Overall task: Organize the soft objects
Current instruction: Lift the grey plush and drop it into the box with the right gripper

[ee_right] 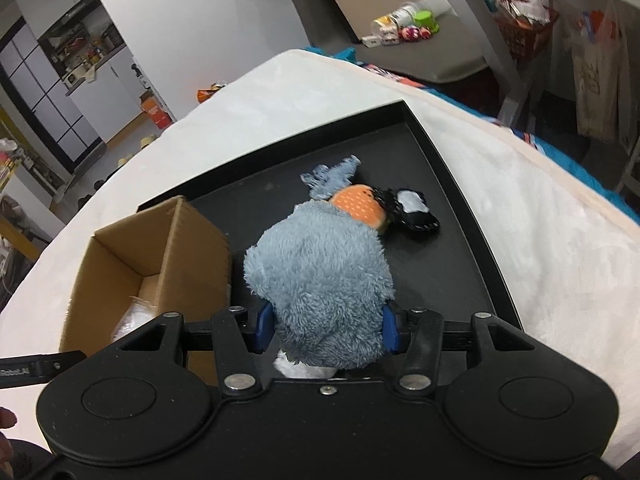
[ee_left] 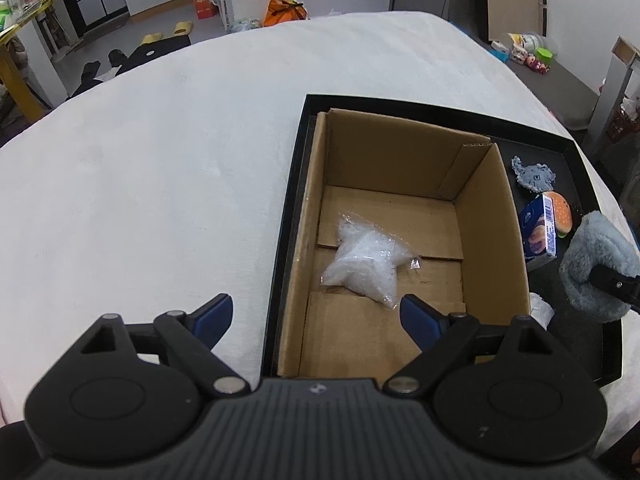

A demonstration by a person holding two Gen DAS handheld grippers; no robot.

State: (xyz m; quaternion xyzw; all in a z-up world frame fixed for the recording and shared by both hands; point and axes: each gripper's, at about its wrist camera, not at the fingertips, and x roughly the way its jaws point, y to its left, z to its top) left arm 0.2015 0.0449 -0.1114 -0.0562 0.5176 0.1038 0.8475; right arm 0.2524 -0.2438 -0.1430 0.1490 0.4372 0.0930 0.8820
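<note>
Over black tray [ee_right: 460, 184]: R fingers [ee_right: 326, 328] clamp blue plush [ee_right: 320, 272]; L fingers [ee_left: 316, 316] wide apart, empty, above box rim [ee_left: 298, 248].

Blue plush [ee_right: 320, 280]: shaggy grey-blue fur, rounded, raised above the tray's near half, clamped between two blue pads, a white patch showing underneath.
Clear bag [ee_left: 366, 266]: crumpled transparent plastic filled with white material, lying flat on the floor of the cardboard box, toward its near left side.
Cardboard box [ee_left: 492, 216]: brown, open-topped, flaps folded inside, standing in the left part of the black tray.
Grey knitted piece [ee_left: 534, 174]: frayed edges, flat on the tray near its far right corner.
Burger toy [ee_left: 560, 208]: orange and green, beside the knitted piece, partly hidden by a blue carton.
</note>
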